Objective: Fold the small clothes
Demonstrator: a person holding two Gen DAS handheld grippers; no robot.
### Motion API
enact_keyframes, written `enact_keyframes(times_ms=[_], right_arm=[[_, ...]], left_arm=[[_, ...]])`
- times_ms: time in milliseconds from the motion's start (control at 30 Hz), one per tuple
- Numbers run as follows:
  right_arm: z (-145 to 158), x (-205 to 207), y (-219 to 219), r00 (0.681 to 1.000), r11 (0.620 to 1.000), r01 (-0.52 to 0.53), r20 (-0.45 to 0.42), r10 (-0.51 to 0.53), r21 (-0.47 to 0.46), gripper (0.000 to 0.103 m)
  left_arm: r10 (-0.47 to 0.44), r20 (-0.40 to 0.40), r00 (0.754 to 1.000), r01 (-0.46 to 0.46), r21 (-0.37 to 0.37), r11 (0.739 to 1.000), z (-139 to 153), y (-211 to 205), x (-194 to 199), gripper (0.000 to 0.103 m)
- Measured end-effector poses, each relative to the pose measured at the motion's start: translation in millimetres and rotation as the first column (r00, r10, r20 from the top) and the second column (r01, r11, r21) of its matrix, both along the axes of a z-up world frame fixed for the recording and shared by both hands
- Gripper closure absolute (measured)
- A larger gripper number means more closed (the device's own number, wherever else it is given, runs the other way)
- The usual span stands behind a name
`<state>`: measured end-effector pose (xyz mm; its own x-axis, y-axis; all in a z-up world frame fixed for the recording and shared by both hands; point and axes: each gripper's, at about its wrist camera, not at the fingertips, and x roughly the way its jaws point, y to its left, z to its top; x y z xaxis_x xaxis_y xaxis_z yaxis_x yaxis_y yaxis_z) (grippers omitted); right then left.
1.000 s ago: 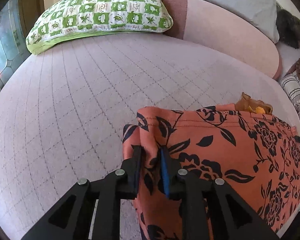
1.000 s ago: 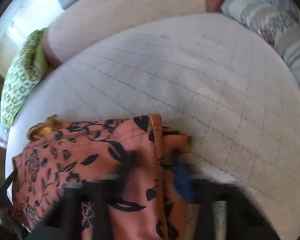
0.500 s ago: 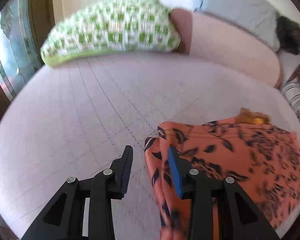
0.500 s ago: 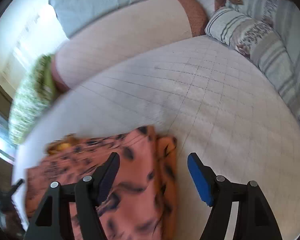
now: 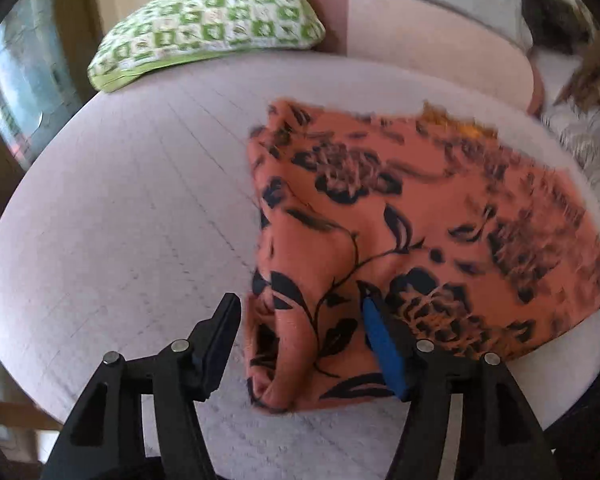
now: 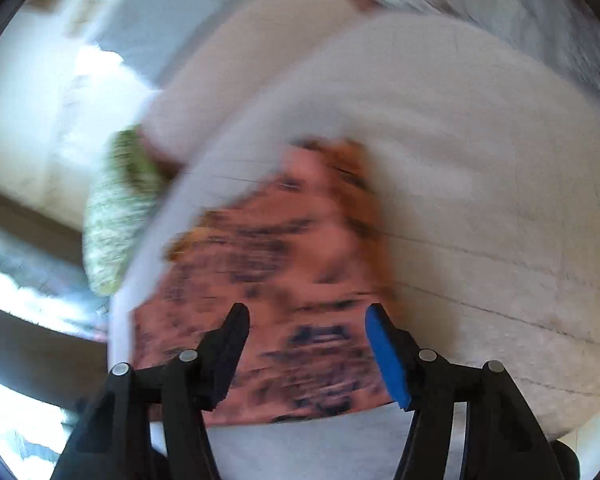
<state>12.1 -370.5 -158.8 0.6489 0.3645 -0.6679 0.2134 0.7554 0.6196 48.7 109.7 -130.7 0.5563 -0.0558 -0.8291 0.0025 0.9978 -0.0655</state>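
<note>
Currently the orange floral garment (image 5: pixel 420 240) lies folded on the pale pink quilted bed (image 5: pixel 120 220), near its front edge. Black flower-and-leaf print covers it; the left border is a rolled fold with layered edges showing at the near corner. A scrap of yellow-brown cloth (image 5: pixel 452 120) peeks out at its far edge.

Left gripper (image 5: pixel 300 320): jaws spread, having just been opening. The garment's near-left corner sits between them in the left wrist view, but neither pad presses on it; the blue pad (image 5: pixel 382 352) is over the cloth, the black finger (image 5: pixel 220 336) over bare bedcover.

Right gripper (image 6: pixel 306 326): jaws spread, having just closed a little, nothing pinched. Right wrist view heavily blurred; the garment (image 6: pixel 280 280) lies beyond and below the fingers, whether touched I cannot tell.

Green-and-white checked pillow (image 5: pixel 208 20) at the far left of the bed, against a pink bolster (image 5: pixel 440 48). Grey striped bedding (image 5: pixel 580 140) at far right.
</note>
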Motion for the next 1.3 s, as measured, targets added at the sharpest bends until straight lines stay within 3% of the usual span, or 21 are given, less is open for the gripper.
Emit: enact_keyframes(times_ms=[67, 100, 167, 200, 233, 267, 333, 467, 533, 700, 733, 800, 833, 900, 1000, 1100, 1133, 1167, 1233, 1300], right_arm=[[7.7, -7.9, 15.8, 0.996, 0.997, -0.072, 0.056, 0.071, 0.016, 0.024], [-4.0, -8.0, 21.7, 0.995, 0.995, -0.099, 0.034, 0.098, 0.016, 0.024], [-35.5, -6.4, 19.2, 0.993, 0.997, -0.080, -0.093, 0.078, -0.015, 0.026], [-53.9, -7.8, 13.6, 0.988, 0.999, -0.039, -0.153, 0.035, -0.019, 0.033], [-52.7, -13.8, 8.9, 0.993, 1.000, -0.012, -0.120, 0.012, 0.000, 0.035], [-46.1, -15.1, 8.7, 0.994, 1.000, -0.007, -0.106, 0.008, 0.007, 0.035], [-25.8, -14.9, 15.2, 0.997, 0.999, -0.038, -0.072, 0.037, -0.019, 0.034], [7.3, 10.9, 17.7, 0.997, 0.996, -0.077, 0.002, 0.077, -0.044, 0.033], [14.1, 32.8, 15.3, 0.996, 0.995, -0.090, 0.007, 0.091, -0.044, 0.033], [-7.3, 109.2, 10.9, 0.990, 0.987, -0.140, -0.009, 0.141, 0.082, 0.033], [-16.1, 120.6, 5.7, 0.992, 0.990, -0.122, -0.022, 0.124, 0.070, 0.032], [-47.8, 138.9, -17.0, 0.991, 0.999, -0.027, -0.127, 0.030, 0.031, 0.032], [-62.6, 140.0, -29.4, 0.990, 0.989, 0.016, -0.140, 0.005, 0.148, 0.034], [-48.9, 136.1, -31.1, 0.995, 0.983, 0.035, -0.093, -0.019, 0.178, 0.034], [-20.0, 143.2, -15.8, 0.998, 0.987, -0.063, 0.017, 0.061, 0.145, 0.032], [-30.9, 167.3, -15.0, 0.998, 0.990, -0.066, -0.006, 0.067, 0.127, 0.029], [-46.4, 177.5, -20.2, 0.997, 0.997, -0.031, -0.071, 0.036, 0.072, 0.029], [-59.7, 184.0, -24.5, 0.995, 0.996, -0.018, -0.099, 0.026, 0.086, 0.031], [-58.0, 178.5, -33.3, 0.998, 0.984, 0.024, -0.063, -0.013, 0.174, 0.031], [-35.9, 171.3, -21.9, 0.999, 0.985, -0.033, 0.025, 0.029, 0.171, 0.030]], left_arm=[[-0.007, 0.065, 0.998, 0.007, -0.013, 1.000, 15.2, 2.5, -6.5, 0.038], [-0.011, 0.089, 0.996, 0.012, -0.007, 1.000, 18.6, 2.3, -8.8, 0.036], [-0.024, 0.058, 0.998, 0.024, -0.005, 1.000, 8.9, 0.8, -7.4, 0.034], [-0.022, -0.004, 1.000, 0.022, 0.025, 0.999, -3.7, -1.6, -5.3, 0.034], [-0.016, -0.061, 0.998, 0.019, 0.047, 0.999, -14.8, -2.0, -2.9, 0.034], [-0.007, -0.068, 0.998, 0.009, 0.031, 0.999, -17.2, 1.4, -3.9, 0.034], [0.030, -0.007, 1.000, -0.030, -0.007, 1.000, -2.9, 6.7, -9.1, 0.034], [-0.022, 0.110, 0.994, 0.019, 0.024, 1.000, 30.5, -11.6, -5.9, 0.034], [-0.057, 0.123, 0.991, 0.057, 0.003, 0.998, 36.9, -22.3, 1.8, 0.034], [-0.103, 0.099, 0.990, 0.104, -0.003, 0.995, 23.7, -47.6, 27.3, 0.034], [-0.105, 0.075, 0.992, 0.106, -0.007, 0.994, 13.8, -50.2, 33.2, 0.034], [-0.097, -0.003, 0.995, 0.097, 0.017, 0.995, -8.1, -51.4, 42.4, 0.034], [-0.095, -0.024, 0.995, 0.095, 0.021, 0.995, -12.9, -51.5, 43.5, 0.034], [-0.096, 0.024, 0.995, 0.096, 0.013, 0.995, -3.8, -49.8, 37.7, 0.034], [-0.097, 0.066, 0.993, 0.097, 0.008, 0.995, 5.7, -49.4, 35.9, 0.033], [-0.086, 0.015, 0.996, 0.086, 0.035, 0.996, -9.7, -47.7, 45.6, 0.029], [-0.090, 0.013, 0.996, 0.090, 0.031, 0.995, -13.2, -46.7, 46.1, 0.029], [-0.098, 0.033, 0.995, 0.097, 0.042, 0.994, -12.3, -47.9, 44.3, 0.028], [-0.115, 0.025, 0.993, 0.113, 0.058, 0.992, -5.7, -51.2, 43.8, 0.028], [-0.104, 0.069, 0.992, 0.103, 0.023, 0.994, 2.8, -48.6, 40.6, 0.028]])
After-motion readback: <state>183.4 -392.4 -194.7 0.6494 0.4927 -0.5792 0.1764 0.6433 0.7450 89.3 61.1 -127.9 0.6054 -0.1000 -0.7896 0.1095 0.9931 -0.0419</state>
